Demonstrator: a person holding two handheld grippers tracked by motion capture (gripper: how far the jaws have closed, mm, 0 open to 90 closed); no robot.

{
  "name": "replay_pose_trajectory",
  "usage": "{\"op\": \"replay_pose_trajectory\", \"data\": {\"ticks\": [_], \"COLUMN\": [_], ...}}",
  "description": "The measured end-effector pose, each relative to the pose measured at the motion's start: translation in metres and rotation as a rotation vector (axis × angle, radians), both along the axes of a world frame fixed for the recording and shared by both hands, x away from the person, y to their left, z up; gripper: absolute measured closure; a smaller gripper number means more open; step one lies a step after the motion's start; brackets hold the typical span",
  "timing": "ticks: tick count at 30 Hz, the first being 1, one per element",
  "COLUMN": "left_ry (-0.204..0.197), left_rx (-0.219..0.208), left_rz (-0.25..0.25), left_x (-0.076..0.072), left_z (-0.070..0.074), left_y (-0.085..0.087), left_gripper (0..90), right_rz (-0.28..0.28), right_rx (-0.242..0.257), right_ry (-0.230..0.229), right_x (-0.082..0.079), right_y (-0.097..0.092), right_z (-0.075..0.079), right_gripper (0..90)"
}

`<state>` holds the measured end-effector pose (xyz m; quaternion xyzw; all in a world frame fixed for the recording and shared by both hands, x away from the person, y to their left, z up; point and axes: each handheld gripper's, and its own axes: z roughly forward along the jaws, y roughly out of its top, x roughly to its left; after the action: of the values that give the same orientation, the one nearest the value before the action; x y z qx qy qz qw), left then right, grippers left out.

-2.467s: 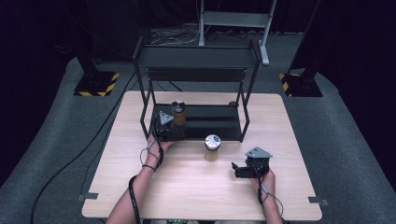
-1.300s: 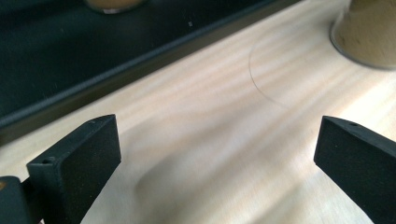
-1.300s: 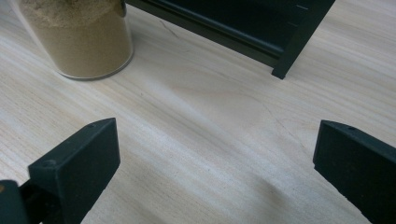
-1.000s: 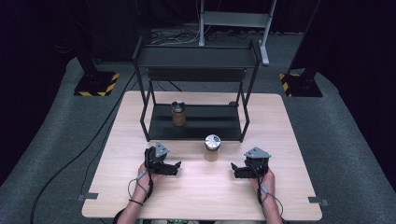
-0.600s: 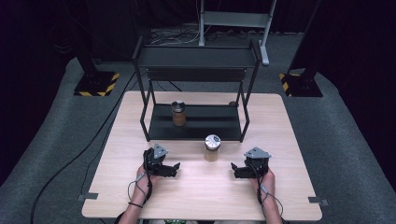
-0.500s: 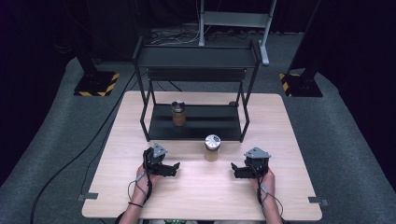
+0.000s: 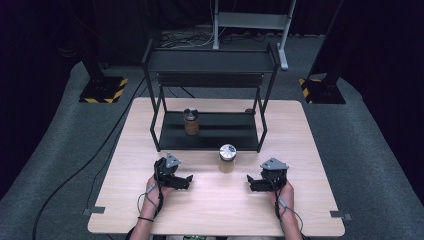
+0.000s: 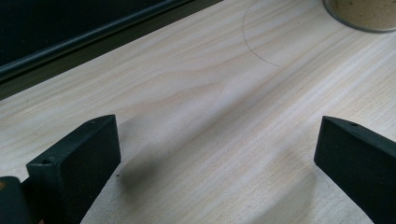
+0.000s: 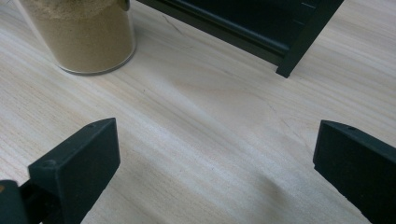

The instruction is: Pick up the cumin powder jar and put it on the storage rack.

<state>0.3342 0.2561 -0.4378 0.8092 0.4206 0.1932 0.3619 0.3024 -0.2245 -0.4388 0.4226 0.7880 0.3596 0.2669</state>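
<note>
Two jars are in play, and neither is seen whole from the gripper cameras. The jar on the table point(image 7: 227, 158), with its pale lid and tan powder, stands just in front of the black rack point(image 7: 210, 95), between the two grippers but apart from both. In the right gripper view its top is cut off by the frame edge, so just the powder-filled glass base point(image 9: 81, 39) shows; in the left gripper view a mere sliver of that base point(image 8: 362, 14) peeks in at the upper corner. The second jar point(image 7: 191, 121) sits on the rack's lower shelf, towards its left side, too small to read any detail.

Both grippers rest low over the table, each held in a hand. The left gripper point(image 7: 187, 180) has its jaws spread wide with nothing but bare wood between them, and the right gripper point(image 7: 250, 182) is equally wide apart and empty.

Light wood point(image 7: 320, 150) with fine grain makes up the tabletop. Around it lies grey carpet, with cables trailing across it, striped yellow-and-black stand bases point(image 7: 104, 91) at either side, and darkness beyond
</note>
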Motion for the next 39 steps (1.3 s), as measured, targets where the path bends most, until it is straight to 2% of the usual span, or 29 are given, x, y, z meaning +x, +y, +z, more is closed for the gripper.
{"op": "replay_pose_trajectory", "data": {"ticks": [6,10,18,23,27,39], "left_ry": [0.000,-0.002,0.005,0.007,0.002,0.007], "left_rx": [-0.001,0.015,0.012,0.017,0.035,0.029], "left_rz": [0.013,0.013,0.022,0.020,0.021,0.029], "left_x": [-0.001,-0.001,0.000,0.001,0.000,0.000], "left_z": [0.000,0.000,0.001,0.001,0.002,0.002], "left_y": [-0.001,-0.004,-0.004,-0.005,-0.008,-0.007], "left_gripper": [0.7,1.0,1.8,1.9,1.9,2.0], "right_rz": [0.012,0.011,0.017,0.042,0.064,0.124], "right_rx": [0.009,0.032,0.065,0.081,0.075,0.099], "right_ry": [0.012,0.020,0.039,0.035,0.025,0.025], "right_x": [0.001,0.000,-0.001,0.001,0.004,0.022], "right_y": [-0.003,-0.011,-0.020,-0.016,-0.008,0.012], "right_z": [0.002,0.005,0.009,0.015,0.019,0.023], "right_gripper": [0.0,0.0,0.0,0.0,0.0,0.0]}}
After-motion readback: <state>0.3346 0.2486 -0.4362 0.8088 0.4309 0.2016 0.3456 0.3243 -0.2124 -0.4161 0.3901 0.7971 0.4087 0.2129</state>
